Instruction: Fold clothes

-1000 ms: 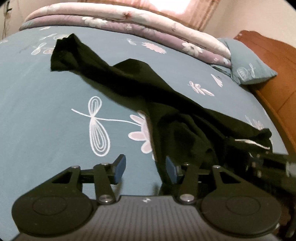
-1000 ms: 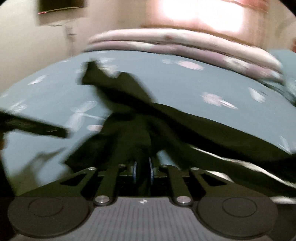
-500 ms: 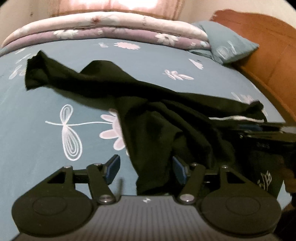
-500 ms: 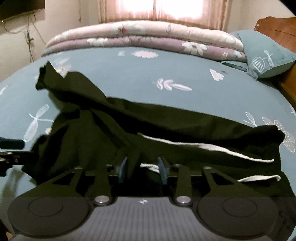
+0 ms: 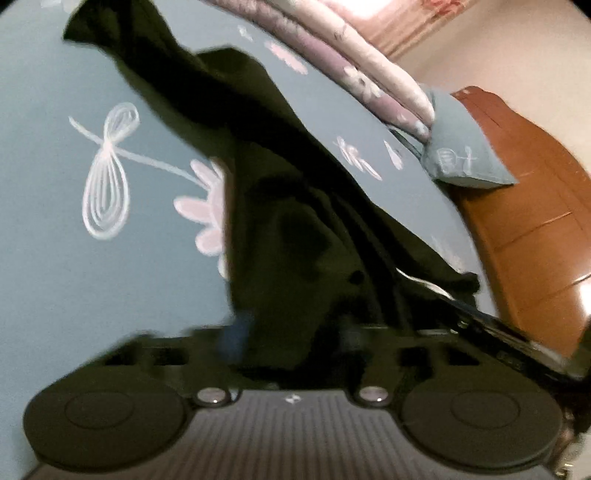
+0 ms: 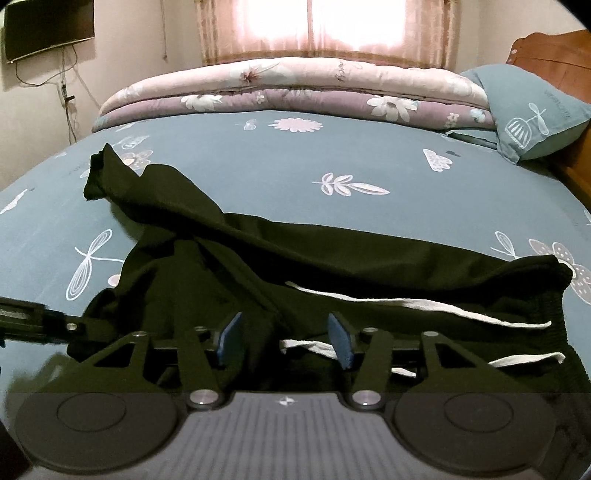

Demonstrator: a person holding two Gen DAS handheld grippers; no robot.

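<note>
Black trousers [image 6: 332,258] with a white drawstring [image 6: 443,310] lie crumpled across the blue flowered bed sheet [image 6: 295,173], one leg stretching to the far left. My right gripper [image 6: 284,338] is over the waist end. Its jaws are opening, and the blue pads stand apart with dark cloth and a bit of drawstring between them, not pressed. My left gripper [image 5: 291,332] is low over the trousers [image 5: 277,203], at a bunched edge. This view is blurred. Its jaws are closing with cloth filling the gap, and the pads still stand apart. Each gripper shows at the edge of the other's view.
Folded pink and purple quilts [image 6: 295,88] are stacked at the far end of the bed. A blue pillow [image 6: 532,110] leans on the wooden headboard [image 5: 535,229] at the right. A dark screen [image 6: 48,29] hangs on the left wall.
My right jaws went from shut on the cloth to apart, letting it go. The left gripper sank toward the trousers and rolled, and its picture turned blurred.
</note>
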